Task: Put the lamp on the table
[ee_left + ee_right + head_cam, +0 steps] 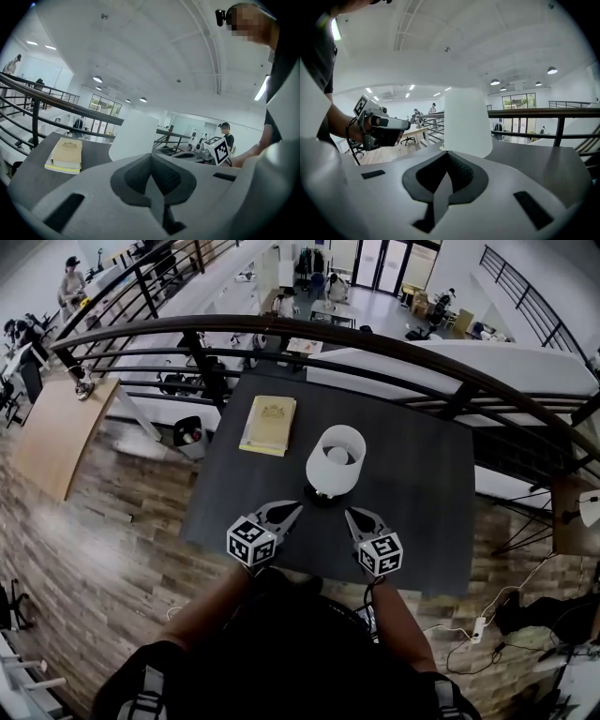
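Looking down, I find the white lamp (335, 460) standing upright on the dark grey square table (412, 512), just above the middle of the frame. By the look of it, it is already where it belongs.

I judge it light but top-heavy: a broad shade over a small dark base (323, 494) that peeps out under the shade's lower edge. The shade looks thin, smooth and easily dented or cracked, so I would not squeeze it. The place to take hold is low down, at the base or the stem beneath the shade, though the stem itself is hidden from me.

The shade is a plain frosted white drum, open on top, with a paler ring of fitting visible inside. In my right gripper view it rises as a bare white column just beyond the jaws.

My left claw (296, 508) sits at the shade's lower left and my right claw (351, 515) at its lower right — both apart from the lamp, each with its jaws pressed together on nothing. A pale yellow book (268, 425) lies to the lamp's upper left.
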Available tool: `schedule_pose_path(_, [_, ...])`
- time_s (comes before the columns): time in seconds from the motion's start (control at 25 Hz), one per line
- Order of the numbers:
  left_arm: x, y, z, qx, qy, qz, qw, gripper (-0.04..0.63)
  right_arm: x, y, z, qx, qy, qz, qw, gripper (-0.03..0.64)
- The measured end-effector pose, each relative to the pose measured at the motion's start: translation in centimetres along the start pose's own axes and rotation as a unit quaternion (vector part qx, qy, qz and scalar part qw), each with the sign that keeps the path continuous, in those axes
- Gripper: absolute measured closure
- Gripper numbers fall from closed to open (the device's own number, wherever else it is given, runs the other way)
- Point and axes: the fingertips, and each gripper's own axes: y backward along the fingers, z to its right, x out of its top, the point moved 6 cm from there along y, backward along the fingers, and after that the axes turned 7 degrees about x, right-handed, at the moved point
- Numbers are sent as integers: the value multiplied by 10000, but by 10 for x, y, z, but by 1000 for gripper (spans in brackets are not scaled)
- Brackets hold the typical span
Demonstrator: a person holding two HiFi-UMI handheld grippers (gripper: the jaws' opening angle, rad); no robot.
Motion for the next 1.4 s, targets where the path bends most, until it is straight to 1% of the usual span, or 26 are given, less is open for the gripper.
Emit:
schedule_pose_path(0.16, [6, 14, 3, -54, -75, 85, 9999, 586, 7, 6, -16, -43, -4, 125, 9999, 601])
schedule_pose_path(0.32, [7, 30, 6, -223, -181, 143, 9995, 586, 9, 2, -36, -116, -6, 200, 9997, 601])
schedule_pose_path(0.52, [7, 67, 5, -344, -282, 158, 9989, 586, 13, -5, -72, -117, -42, 293, 9995, 601])
schedule_pose_path(0.68, [1, 100, -5, -298, -269, 137, 9991, 586, 19, -13, -101, -95, -13, 343, 9994, 601])
schedule_pose_path(0.8, [1, 127, -5, -279, -222, 214, 9991, 586, 22, -14, -129, -43, 52, 354, 9994, 601])
schedule_pose_path(0.96, [4, 160, 12, -471, -352, 357, 9976, 586, 26, -9, -162, -36, 153, 393, 9991, 601])
schedule_pose_path(1.08, [0, 183, 25, -608, -429, 388, 9965, 586, 25, -2, -188, -73, 160, 456, 9988, 601])
schedule_pose_path(1.24, [-16, 213, 34, -725, -362, 382, 9960, 586, 17, 5, -225, -105, 124, 516, 9985, 601])
schedule_pose_path(1.4, [-32, 232, 47, -879, -338, 361, 9949, 586, 6, 16, -258, -201, 70, 553, 9982, 601])
